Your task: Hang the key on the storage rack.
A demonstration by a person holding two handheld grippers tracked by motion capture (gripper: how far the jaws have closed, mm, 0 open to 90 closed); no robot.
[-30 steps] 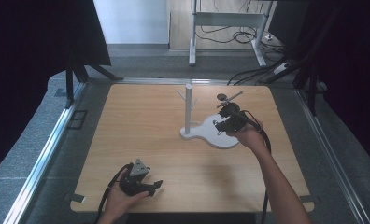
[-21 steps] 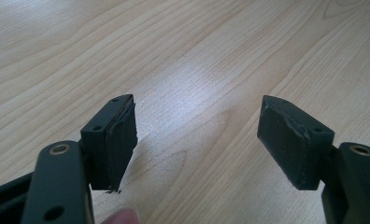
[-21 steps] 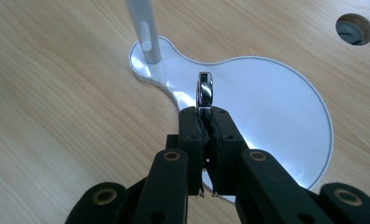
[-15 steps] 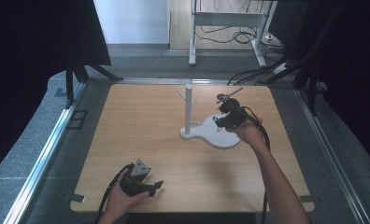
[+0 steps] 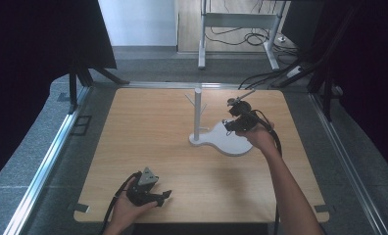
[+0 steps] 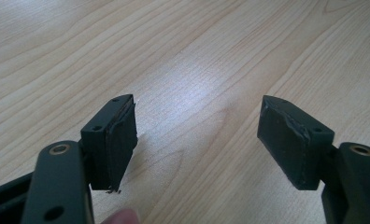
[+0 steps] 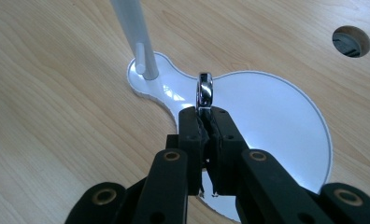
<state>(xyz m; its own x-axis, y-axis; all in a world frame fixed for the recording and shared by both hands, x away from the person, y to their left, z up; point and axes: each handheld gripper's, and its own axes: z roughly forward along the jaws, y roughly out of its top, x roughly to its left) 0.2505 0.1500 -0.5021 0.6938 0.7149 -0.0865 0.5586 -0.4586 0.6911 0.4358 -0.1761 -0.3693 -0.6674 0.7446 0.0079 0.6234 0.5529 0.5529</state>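
The small shiny silver metal ring (image 7: pixel 205 90) stands on edge between the tips of my right tongs (image 7: pixel 204 116), which are clenched on its lower rim, so most of the band shows above the black pads. It hangs just above the wide round end of the glossy white keyhole-shaped base plate (image 7: pixel 276 121), not touching it as far as I can tell. At the narrow end of that plate rises the slim white upright post (image 7: pixel 129 28) of the jewellery stand, with a short white peg (image 7: pixel 142 66) jutting from it low down toward me; the high view shows two more thin branches (image 5: pixel 189 101) angling up nearer the top of the post. The ring is near the post but still apart from any peg. I judge the work about half done: the ring is picked up and carried to the stand, and what is left is to line its opening up with a peg, slide it on, and let go. My left tongs (image 6: pixel 197 135) are released, the jaws standing wide with only bare wood between them, resting low over the near edge of the pale wood-grain surface (image 5: pixel 148 132), well apart from the stand.
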